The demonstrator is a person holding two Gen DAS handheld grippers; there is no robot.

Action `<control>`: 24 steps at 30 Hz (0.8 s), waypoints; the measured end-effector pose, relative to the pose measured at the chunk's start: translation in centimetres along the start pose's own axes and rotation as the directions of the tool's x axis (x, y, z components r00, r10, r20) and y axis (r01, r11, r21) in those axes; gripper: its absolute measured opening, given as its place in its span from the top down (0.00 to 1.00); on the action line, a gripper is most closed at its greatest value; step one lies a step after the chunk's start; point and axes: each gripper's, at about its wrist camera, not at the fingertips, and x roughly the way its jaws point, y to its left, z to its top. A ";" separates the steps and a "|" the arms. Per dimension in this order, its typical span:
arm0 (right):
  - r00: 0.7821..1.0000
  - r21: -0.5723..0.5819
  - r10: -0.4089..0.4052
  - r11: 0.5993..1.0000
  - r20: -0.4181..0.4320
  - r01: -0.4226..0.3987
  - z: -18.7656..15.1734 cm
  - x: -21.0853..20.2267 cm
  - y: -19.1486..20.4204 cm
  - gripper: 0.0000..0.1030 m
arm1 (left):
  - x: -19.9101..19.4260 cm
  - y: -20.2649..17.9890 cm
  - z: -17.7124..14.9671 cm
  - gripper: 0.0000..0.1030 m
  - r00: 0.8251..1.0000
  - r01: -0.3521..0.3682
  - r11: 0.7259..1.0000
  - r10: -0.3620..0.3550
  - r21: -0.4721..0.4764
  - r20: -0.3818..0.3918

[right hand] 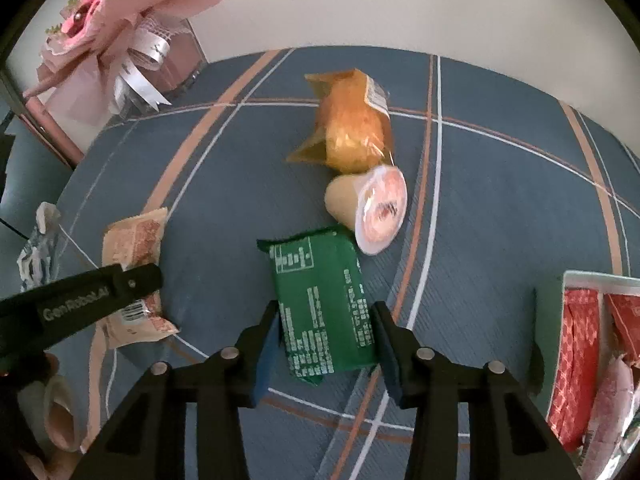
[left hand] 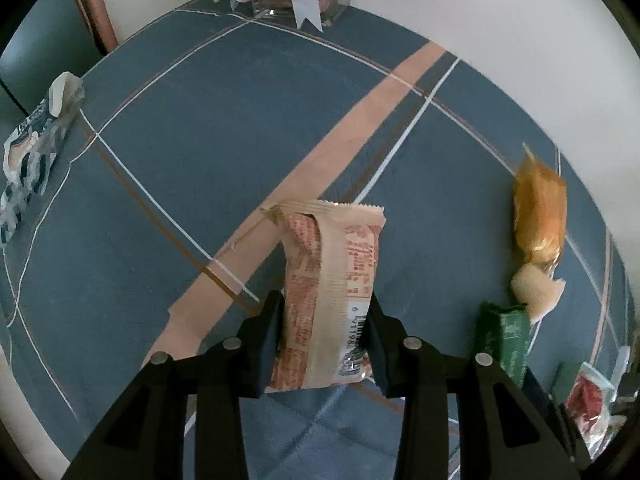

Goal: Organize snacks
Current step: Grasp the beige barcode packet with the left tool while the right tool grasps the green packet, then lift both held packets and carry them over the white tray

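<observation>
My left gripper (left hand: 325, 332) is shut on a beige and red snack packet (left hand: 330, 292), gripping its lower part over the blue plaid cloth; the same packet shows in the right wrist view (right hand: 134, 276) under the left gripper's finger. My right gripper (right hand: 326, 340) has its jaws around the lower end of a green snack packet (right hand: 320, 300); the pads stand at its edges and I cannot tell if they press it. An orange wrapped bun (right hand: 352, 136) and a jelly cup (right hand: 370, 208) on its side lie beyond the green packet.
A white tray (right hand: 568, 280) with red packets (right hand: 576, 352) stands at the right. A pink bouquet (right hand: 116, 36) stands at the back left. A black and white wrapper (left hand: 32, 160) lies at the cloth's left edge.
</observation>
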 end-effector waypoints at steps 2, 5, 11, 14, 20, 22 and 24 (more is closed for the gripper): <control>1.000 -0.001 -0.008 1.000 -0.008 0.008 -0.2 0.3 -0.1 0.55 | 0.2 -0.1 -0.1 0.61 1.000 -0.009 1.000 0.009 0.006 0.003; 1.000 -0.025 -0.029 0.999 -0.001 0.029 -0.2 0.4 0.2 0.55 | 0.8 0.0 0.0 0.61 1.000 -0.011 1.000 0.011 -0.001 -0.003; 0.996 -0.077 -0.083 0.993 0.017 0.084 -0.4 0.6 1.0 0.55 | 1.1 -0.7 -0.2 0.60 0.998 -0.057 0.998 0.056 0.035 0.023; 0.995 -0.087 -0.097 0.991 0.027 0.099 -0.4 0.7 1.3 0.55 | 1.1 -1.2 -0.4 0.60 0.997 -0.071 0.996 0.069 0.050 0.034; 0.995 -0.086 -0.097 0.991 0.026 0.099 -0.3 0.6 1.3 0.55 | 1.2 -1.9 -0.5 0.51 0.994 -0.102 0.992 0.099 0.072 0.042; 0.995 -0.081 -0.093 0.992 0.022 0.094 -0.3 0.6 1.2 0.55 | 1.3 -1.6 -0.4 0.50 0.996 -0.089 0.994 0.086 0.061 0.037; 0.996 -0.074 -0.091 0.993 0.016 0.092 -0.3 0.5 1.1 0.55 | 1.4 -1.9 -0.3 0.51 0.996 -0.087 0.994 0.084 0.069 0.036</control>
